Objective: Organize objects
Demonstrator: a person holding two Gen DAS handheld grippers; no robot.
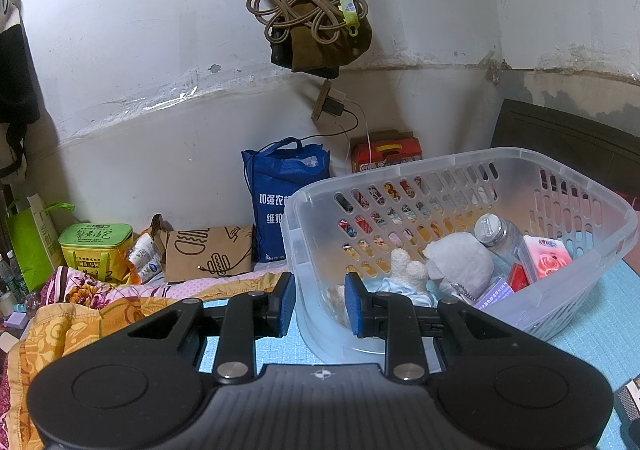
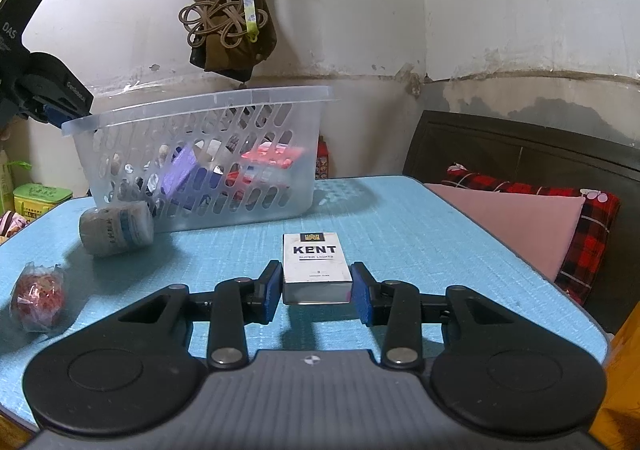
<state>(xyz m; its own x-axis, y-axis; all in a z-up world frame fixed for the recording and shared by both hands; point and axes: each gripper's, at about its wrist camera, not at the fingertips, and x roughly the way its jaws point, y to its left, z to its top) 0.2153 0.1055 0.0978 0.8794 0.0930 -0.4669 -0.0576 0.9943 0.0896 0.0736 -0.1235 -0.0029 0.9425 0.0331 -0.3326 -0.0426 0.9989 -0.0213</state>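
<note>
On the blue table top [image 2: 420, 234] lies a white Kent cigarette pack [image 2: 314, 258], and my right gripper [image 2: 317, 292] is shut on its near end, both blue pads pressed to its sides. The clear plastic basket [image 1: 460, 166] stands behind it, holding a grey plush toy [image 1: 460, 262], a bottle [image 1: 498, 234], a pink packet [image 1: 548, 254] and small boxes. My left gripper [image 1: 320, 302] straddles the basket's near corner, one pad outside the wall and one inside, shut on it. In the right wrist view the left gripper [image 2: 52, 112] shows at the basket's left rim [image 2: 200, 100].
A grey-white rolled bundle [image 2: 116, 232] lies against the basket's front. A red item in a clear bag [image 2: 36, 292] sits at the table's left edge. A pink pillow [image 2: 508, 222] and a dark headboard [image 2: 520, 146] are to the right. Bags and boxes [image 1: 288, 202] line the wall.
</note>
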